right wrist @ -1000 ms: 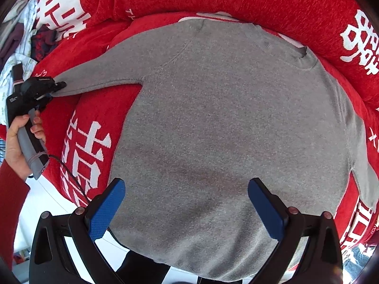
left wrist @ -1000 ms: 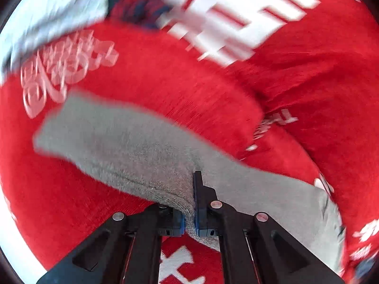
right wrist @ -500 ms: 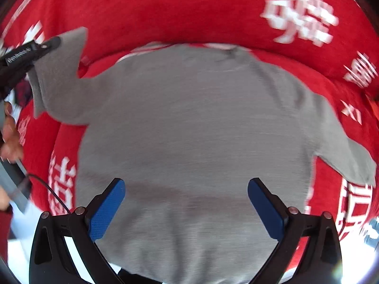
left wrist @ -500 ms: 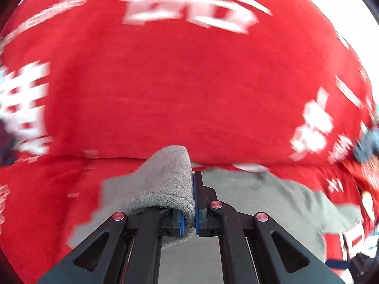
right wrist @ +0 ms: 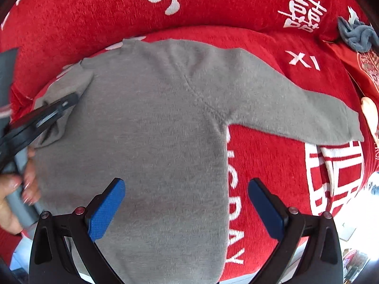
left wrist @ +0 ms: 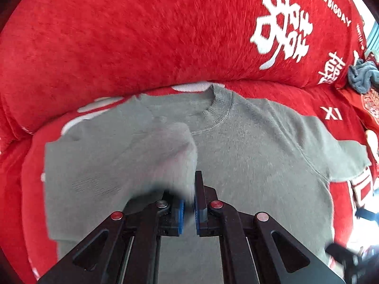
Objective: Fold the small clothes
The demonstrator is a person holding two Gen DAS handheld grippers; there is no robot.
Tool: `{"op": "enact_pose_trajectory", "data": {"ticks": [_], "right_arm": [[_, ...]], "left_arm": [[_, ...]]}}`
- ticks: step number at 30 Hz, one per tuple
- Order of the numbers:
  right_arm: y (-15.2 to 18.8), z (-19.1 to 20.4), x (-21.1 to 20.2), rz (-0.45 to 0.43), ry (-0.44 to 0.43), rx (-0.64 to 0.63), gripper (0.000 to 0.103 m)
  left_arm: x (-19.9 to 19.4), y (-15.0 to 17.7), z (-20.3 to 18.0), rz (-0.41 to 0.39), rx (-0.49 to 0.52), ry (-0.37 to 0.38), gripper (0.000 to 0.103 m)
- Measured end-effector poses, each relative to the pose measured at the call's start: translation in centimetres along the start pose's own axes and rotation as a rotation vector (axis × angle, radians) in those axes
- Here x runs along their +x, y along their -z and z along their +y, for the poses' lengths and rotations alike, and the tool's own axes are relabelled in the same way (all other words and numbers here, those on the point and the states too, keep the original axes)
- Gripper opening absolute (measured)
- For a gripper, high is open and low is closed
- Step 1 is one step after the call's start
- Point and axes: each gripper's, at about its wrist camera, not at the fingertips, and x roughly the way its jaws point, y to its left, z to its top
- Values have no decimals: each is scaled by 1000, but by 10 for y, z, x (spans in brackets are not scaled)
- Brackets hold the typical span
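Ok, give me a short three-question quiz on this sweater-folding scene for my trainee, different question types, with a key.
1. True or false: the left gripper is shut on the left sleeve of the grey sweater.
2. Multiple choice: the right gripper is A) open above the sweater, B) shut on the hem, C) shut on the collar.
3. Fill in: the right sleeve lies stretched out flat on the ___ cover.

Key: 1 true; 2 A; 3 red.
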Motion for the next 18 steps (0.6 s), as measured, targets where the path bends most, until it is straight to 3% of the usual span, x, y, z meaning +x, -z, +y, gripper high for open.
{"op": "enact_pose_trajectory", "data": {"ticks": [2,3,4,5,7,11,16,18], "right_arm": [[-8,11,-3,-23,-12,-39,103],[-14,22,-5,-41,-18,-75,103],[-19,29,-6,-51,-22,-99,103],[-26,46,-8,-75,-31,-152,103],[-36,74,-9,-108,-44,-244,103],[-49,133,-6,-163,-55,-445,103],[-49,199,21,-185,-21,-721,103],[-44,221,42,-180,35,-840,103]], "left_arm": [[-15,1,16,-3,4,1,12],[-24,4,27,1,2,-7,25],[-30,8,36,1,-6,-28,72],[-36,12,47,-7,-24,-64,99],[-49,19,70,-34,-55,-132,99],[-49,25,126,10,-154,-214,99],[-7,22,193,134,-289,-262,99],[11,22,203,177,-300,-293,99]]}}
